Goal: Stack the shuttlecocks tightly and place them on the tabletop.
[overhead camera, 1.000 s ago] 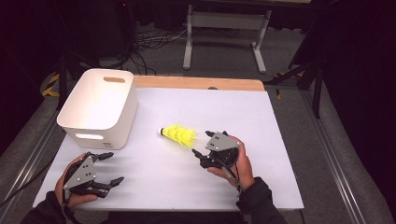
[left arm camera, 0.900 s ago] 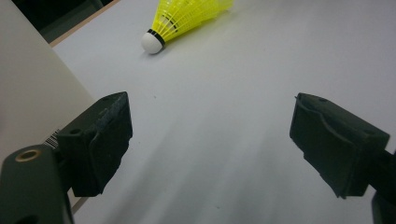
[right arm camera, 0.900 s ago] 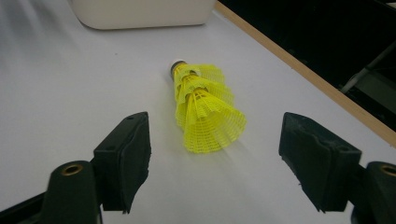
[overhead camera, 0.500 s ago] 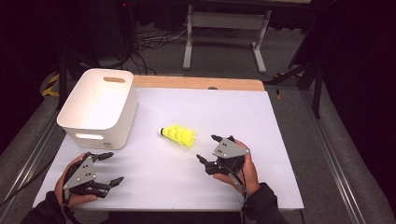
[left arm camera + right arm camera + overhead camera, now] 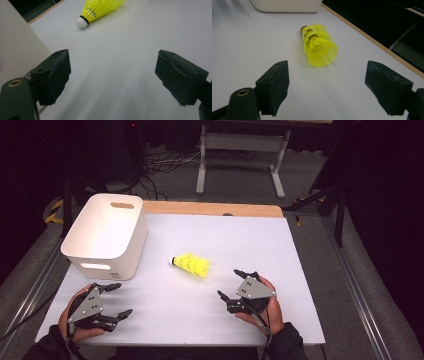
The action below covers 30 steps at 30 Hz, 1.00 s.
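A yellow shuttlecock lies on its side in the middle of the white table, its white cork pointing toward the bin. In the right gripper view the shuttlecock looks like two or three nested together, with the open skirt facing me. My right gripper is open a short way to the near right of it, touching nothing; its jaws stand wide apart. My left gripper rests open at the near left corner, and the shuttlecock lies far ahead of its spread jaws.
A white bin with a handle slot stands at the left of the table, just beyond my left gripper; its wall is close on that side. A wooden strip edges the far side. Dark floor, cables and a metal stand lie beyond.
My right gripper has drawn back toward the near edge and slightly right, away from the shuttlecock. The left gripper and the shuttlecock have stayed put.
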Each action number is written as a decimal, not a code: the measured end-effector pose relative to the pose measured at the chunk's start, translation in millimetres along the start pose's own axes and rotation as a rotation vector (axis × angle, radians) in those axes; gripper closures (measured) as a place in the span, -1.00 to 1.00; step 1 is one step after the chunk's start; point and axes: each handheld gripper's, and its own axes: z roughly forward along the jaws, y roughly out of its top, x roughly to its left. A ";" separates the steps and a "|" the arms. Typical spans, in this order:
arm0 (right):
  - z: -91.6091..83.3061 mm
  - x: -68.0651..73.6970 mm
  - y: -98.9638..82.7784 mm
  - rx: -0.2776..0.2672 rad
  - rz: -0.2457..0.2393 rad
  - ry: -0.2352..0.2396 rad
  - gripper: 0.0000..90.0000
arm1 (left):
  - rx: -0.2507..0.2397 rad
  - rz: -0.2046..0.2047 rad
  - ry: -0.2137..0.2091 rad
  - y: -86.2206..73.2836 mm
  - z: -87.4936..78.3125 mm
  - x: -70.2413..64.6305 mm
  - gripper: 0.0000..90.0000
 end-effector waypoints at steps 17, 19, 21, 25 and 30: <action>-12.1 0.1 -35.4 0.021 0.060 -0.051 -0.63 | -0.024 -0.013 0.009 -0.4 -1.7 1.5 -0.69; -13.4 0.2 -38.8 0.023 0.065 -0.060 -0.64 | -0.024 -0.015 0.006 -0.5 -1.7 1.7 -0.69; -15.7 -0.2 -42.7 0.020 0.074 -0.061 -0.65 | -0.028 -0.022 0.007 -1.7 -2.1 2.0 -0.69; -19.2 -2.4 -49.5 0.022 0.096 -0.071 -0.67 | -0.032 -0.026 0.005 -2.9 -3.8 3.8 -0.69; -18.9 -3.4 -51.2 0.027 0.098 -0.083 -0.69 | -0.039 -0.022 0.010 -2.7 -5.7 3.1 -0.69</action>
